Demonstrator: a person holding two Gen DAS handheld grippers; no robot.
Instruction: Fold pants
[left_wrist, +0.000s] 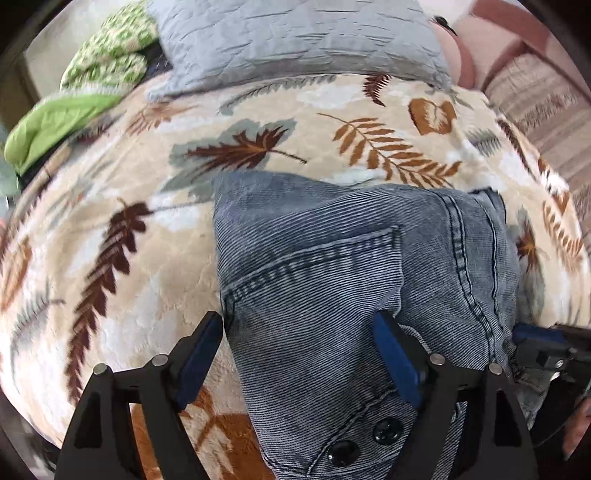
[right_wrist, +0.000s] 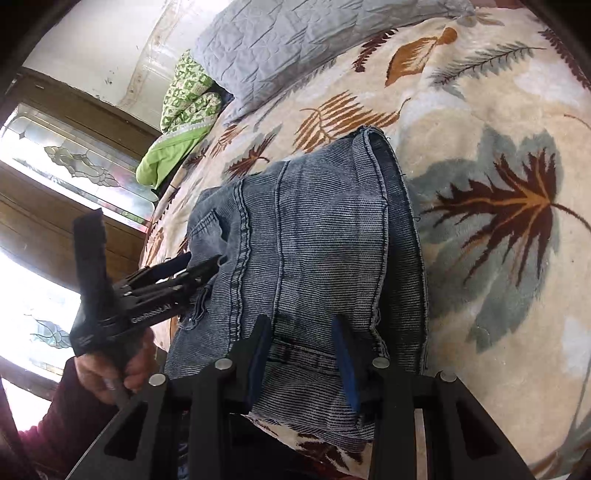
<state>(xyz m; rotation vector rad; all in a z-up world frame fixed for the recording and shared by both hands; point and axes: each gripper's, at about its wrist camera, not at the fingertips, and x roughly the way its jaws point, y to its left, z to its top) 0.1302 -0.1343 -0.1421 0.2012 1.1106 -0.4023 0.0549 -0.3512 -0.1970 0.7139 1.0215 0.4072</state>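
Observation:
Blue-grey corduroy-like pants (left_wrist: 332, 258) lie folded into a thick stack on a leaf-patterned blanket (left_wrist: 110, 258). My left gripper (left_wrist: 297, 319) hovers over the near left part of the stack, jaws wide open; one blue pad is off the fabric's edge and the other is above the cloth. In the right wrist view this left gripper (right_wrist: 207, 264) points down at the pants' (right_wrist: 314, 240) left side, held by a hand (right_wrist: 110, 365). My right gripper (right_wrist: 300, 323) is shut on the bunched near edge of the pants. It also shows in the left wrist view as the right gripper (left_wrist: 532, 336).
A grey quilted pillow (left_wrist: 295, 40) lies at the far end of the bed, with a green patterned cloth (left_wrist: 107, 62) beside it. A wood-framed window (right_wrist: 74, 166) stands past the bed's edge. Striped fabric (left_wrist: 535, 107) lies at the far right.

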